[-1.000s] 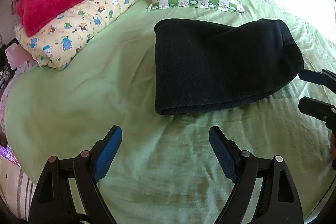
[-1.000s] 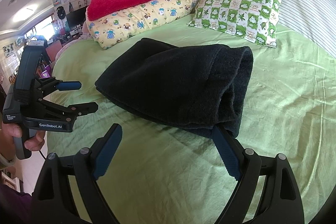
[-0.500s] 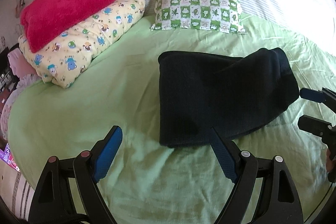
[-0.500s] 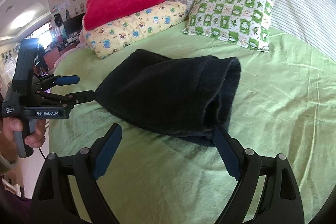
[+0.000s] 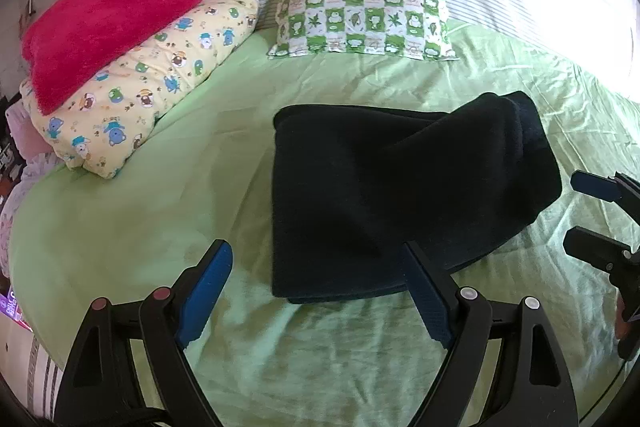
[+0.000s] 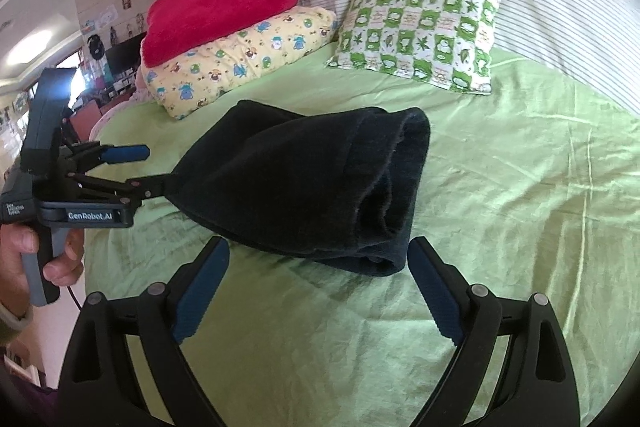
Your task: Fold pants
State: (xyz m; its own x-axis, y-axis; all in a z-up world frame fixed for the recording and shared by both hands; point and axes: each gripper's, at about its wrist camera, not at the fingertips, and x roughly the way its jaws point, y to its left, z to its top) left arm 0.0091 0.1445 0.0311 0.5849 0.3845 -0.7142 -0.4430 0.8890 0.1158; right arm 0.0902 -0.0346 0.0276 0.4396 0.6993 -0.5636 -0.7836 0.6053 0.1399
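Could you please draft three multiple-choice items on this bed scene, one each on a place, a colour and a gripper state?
1. Where does the red blanket lie?
A. on the cartoon-print pillow
B. on the pants
C. on the checked pillow

2. What colour is the sheet under the folded pants?
A. white
B. light green
C. blue

3. How do the jaws of the right gripper stand?
A. shut on the pants
B. shut on nothing
C. open, holding nothing

Answers: 1 A, the blanket rests atop the yellow cartoon pillow. 2 B, green cloth surrounds the pants. 3 C, the blue pads stand wide apart at the near edge of the pants, with no fabric pinched between them.
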